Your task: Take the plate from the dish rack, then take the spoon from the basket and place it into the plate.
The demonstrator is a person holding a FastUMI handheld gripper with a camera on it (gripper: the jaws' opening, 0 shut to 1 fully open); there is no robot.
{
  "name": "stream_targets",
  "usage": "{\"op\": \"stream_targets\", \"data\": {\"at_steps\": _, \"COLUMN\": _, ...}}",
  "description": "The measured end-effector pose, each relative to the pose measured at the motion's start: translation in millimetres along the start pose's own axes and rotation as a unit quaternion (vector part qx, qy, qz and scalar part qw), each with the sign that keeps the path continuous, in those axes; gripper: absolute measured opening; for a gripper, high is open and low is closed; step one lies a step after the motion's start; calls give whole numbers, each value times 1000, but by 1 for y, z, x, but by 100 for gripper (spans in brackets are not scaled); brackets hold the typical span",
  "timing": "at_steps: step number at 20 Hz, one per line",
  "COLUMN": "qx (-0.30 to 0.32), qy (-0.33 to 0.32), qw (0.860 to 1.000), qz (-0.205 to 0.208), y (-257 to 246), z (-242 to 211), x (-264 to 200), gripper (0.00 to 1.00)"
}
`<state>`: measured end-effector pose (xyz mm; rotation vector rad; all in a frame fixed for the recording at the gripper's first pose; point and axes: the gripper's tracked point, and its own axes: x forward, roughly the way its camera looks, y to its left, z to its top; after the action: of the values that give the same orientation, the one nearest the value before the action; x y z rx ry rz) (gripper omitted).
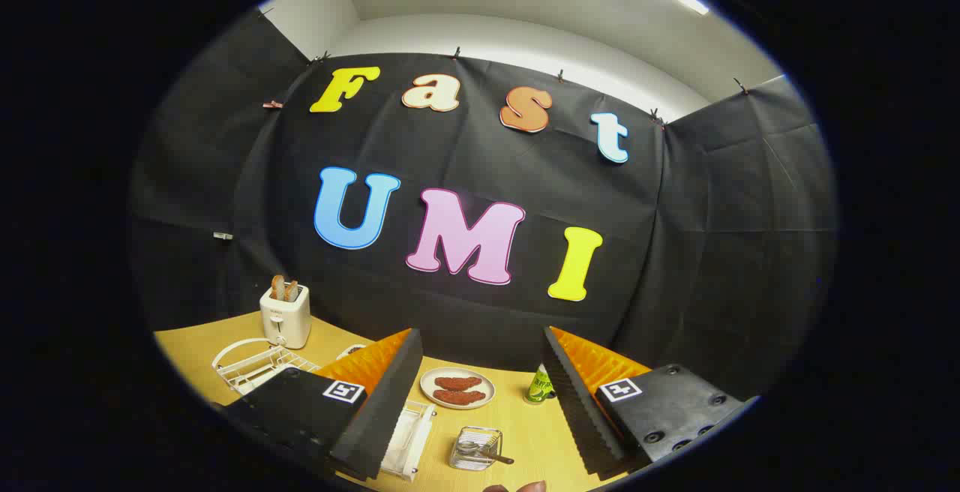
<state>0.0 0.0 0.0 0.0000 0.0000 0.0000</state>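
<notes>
Fingers (480, 402) spread wide, holding nothing, hover above the counter (525, 432); first step: reach left to the dish rack (255, 364).

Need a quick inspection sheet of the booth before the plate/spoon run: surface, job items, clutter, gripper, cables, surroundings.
Surface: yellow wooden table, no spills seen.
Job's things: white dish rack beyond the left finger; a white plate-like piece lies by the left fingertip, partly hidden; spoon in the small wire basket between the fingers.
Clutter: white toaster with toast in it; round dish with two brown food pieces ahead of the fingers; green can by the right finger.
Grippers: gripper open, holding nothing.
Cables: nothing seen.
Surroundings: black cloth walls; a fingertip near the basket.
</notes>
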Motion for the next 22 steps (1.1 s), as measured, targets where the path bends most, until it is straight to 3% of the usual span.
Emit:
{"op": "stream_targets", "data": {"at_steps": 9, "qx": 0, "qy": -9, "qw": 999, "qz": 40, "y": 22, "z": -7, "x": 12, "gripper": 97}}
{"op": "stream_targets", "data": {"at_steps": 22, "qx": 9, "qy": 9, "qw": 998, "qz": 55, "y": 42, "z": -8, "x": 24, "gripper": 97}}
